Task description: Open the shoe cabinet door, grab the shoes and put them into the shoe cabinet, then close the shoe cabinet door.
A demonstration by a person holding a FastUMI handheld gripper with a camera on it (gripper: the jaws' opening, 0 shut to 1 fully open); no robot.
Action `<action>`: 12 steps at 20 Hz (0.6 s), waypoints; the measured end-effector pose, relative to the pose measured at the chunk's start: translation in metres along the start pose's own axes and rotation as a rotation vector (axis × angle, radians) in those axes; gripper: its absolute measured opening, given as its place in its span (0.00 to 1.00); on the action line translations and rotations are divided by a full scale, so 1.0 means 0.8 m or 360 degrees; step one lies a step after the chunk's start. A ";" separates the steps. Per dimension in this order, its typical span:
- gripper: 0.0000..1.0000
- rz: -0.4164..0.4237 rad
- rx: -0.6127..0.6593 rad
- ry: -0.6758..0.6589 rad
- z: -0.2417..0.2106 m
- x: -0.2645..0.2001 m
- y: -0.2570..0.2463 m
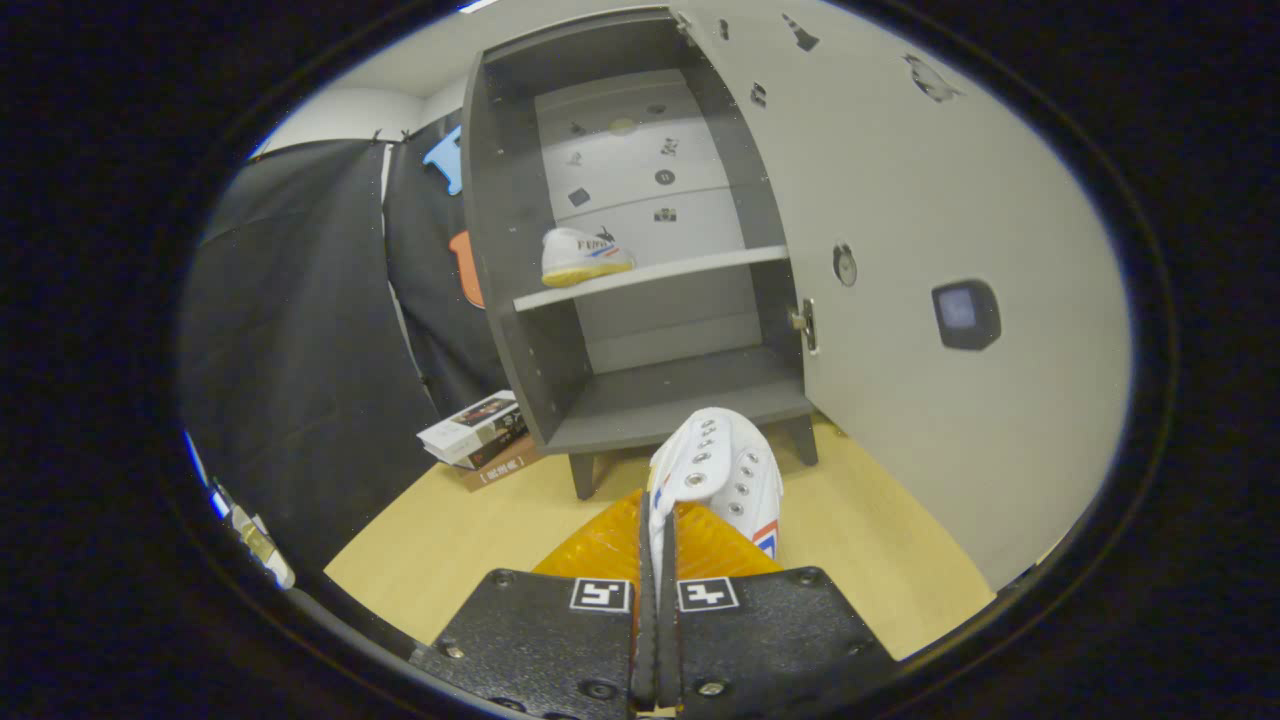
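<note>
We were at the placing step: our claw (657, 545) pinched a white shoe (718, 470) at lower centre, just before the open cabinet (520, 200), with its mate (583, 256) shelved, so next we needed to reach inside.

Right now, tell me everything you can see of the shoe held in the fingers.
The held shoe is a white lace-up sneaker with rows of metal eyelets and no laces showing, plus red and blue trim on its side. It looks like leather or canvas. The gripper is shut on its upper edge, both fingers pressing a thin fold of it. It hangs off the wooden floor, toe pointing toward the open shoe cabinet, just before its bottom shelf.
</note>
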State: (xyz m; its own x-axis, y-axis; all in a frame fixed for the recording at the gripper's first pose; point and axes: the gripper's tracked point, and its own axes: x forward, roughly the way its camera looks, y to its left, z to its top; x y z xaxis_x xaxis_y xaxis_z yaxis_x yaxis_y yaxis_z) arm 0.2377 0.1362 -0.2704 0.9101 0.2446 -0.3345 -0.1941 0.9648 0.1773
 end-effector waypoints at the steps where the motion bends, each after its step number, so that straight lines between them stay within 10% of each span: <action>1: 0.04 0.0005 -0.0030 -0.0032 0.018 -0.007 0.005; 12: 0.04 -0.0020 -0.0149 -0.0266 0.238 -0.053 0.047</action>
State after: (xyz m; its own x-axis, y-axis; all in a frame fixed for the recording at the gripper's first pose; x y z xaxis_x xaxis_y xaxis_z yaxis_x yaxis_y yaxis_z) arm 0.2612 0.1437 -0.0733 0.9593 0.2204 -0.1764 -0.2082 0.9744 0.0847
